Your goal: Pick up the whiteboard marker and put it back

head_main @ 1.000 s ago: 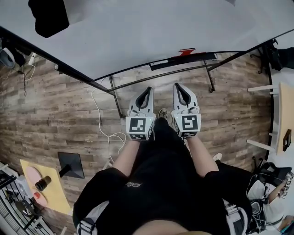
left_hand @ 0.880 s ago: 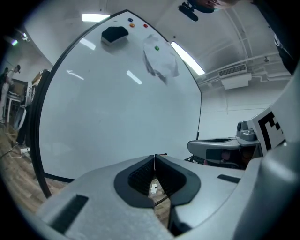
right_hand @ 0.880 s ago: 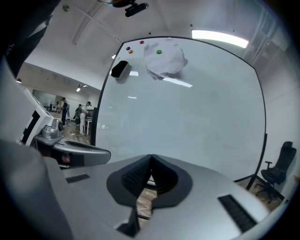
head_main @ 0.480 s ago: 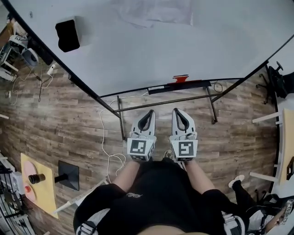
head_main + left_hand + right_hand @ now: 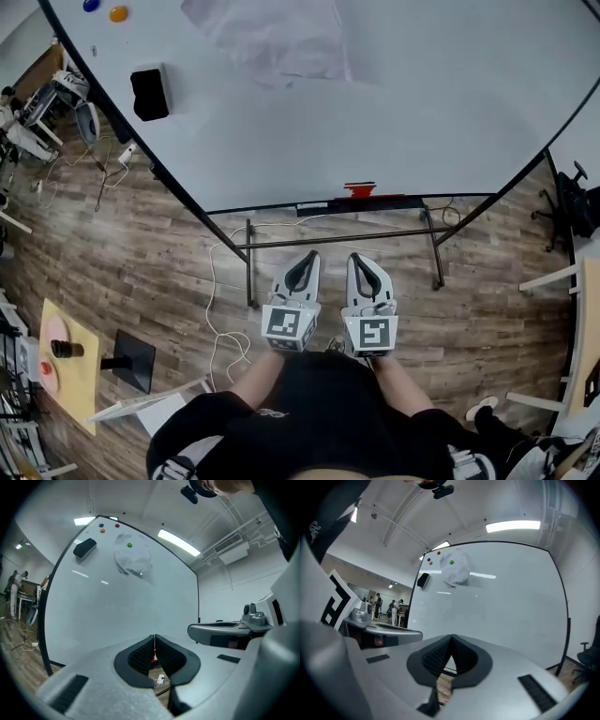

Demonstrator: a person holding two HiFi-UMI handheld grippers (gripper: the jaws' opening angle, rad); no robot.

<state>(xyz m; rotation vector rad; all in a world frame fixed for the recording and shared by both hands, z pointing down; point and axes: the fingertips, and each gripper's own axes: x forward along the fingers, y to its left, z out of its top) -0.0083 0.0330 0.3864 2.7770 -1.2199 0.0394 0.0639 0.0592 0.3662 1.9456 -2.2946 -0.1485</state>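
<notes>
A red whiteboard marker (image 5: 361, 189) lies on the black tray (image 5: 394, 202) along the whiteboard's (image 5: 422, 103) bottom edge. My left gripper (image 5: 307, 256) and right gripper (image 5: 357, 258) are held side by side, level, pointing at the board, well short of the tray. Both are shut with nothing between the jaws. In the left gripper view the left gripper (image 5: 154, 637) has its pads together, and a bit of red (image 5: 153, 658) shows behind them. The right gripper (image 5: 450, 637) is likewise closed and faces the bare board (image 5: 511, 602).
A black eraser (image 5: 150, 92), a sheet of paper (image 5: 272, 37) and coloured magnets (image 5: 118, 13) sit on the board. The board's metal stand (image 5: 328, 239) and a white cable (image 5: 214, 281) are on the wood floor. A yellow table (image 5: 66, 361) stands at the left.
Both grippers have risen together, still shut and side by side. The head view has lifted, so more of the whiteboard shows, with the magnets now in sight.
</notes>
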